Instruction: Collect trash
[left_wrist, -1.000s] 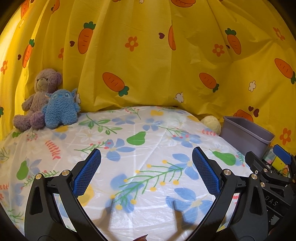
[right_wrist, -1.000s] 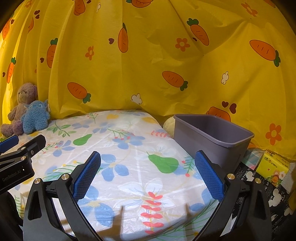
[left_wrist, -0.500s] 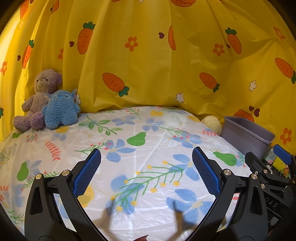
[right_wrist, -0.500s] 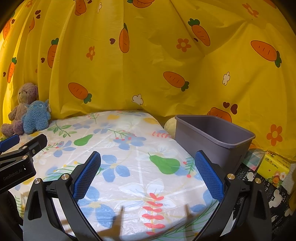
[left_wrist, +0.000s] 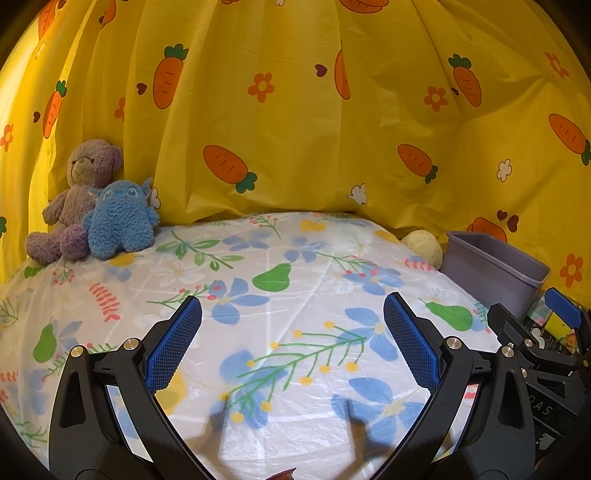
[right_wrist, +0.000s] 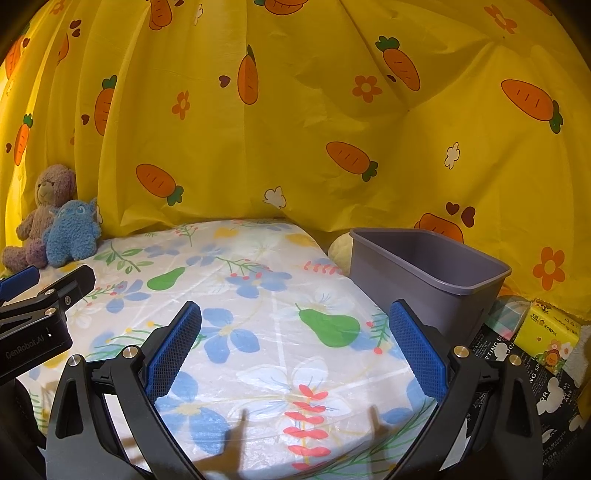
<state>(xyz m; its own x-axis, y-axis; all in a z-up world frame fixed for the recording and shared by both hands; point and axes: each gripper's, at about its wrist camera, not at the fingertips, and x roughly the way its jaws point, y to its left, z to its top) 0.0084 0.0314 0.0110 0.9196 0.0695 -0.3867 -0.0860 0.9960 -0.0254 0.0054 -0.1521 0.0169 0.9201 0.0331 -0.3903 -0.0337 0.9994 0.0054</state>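
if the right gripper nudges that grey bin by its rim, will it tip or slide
The grey bin looks empty and thin-walled, so it is probably light and would likely shift easily. It stands fairly tall, so a push high at the rim may tip it rather than slide it. The right gripper is open and apart from it; a low push seems safer.

Teddy bear (left_wrist: 79, 201) touching blue plush (left_wrist: 120, 218); carrot curtain (left_wrist: 295, 110).

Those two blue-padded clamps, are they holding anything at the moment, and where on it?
Nothing. The left gripper and the right gripper both stand wide open, with only the flowered table cover showing between their pads.
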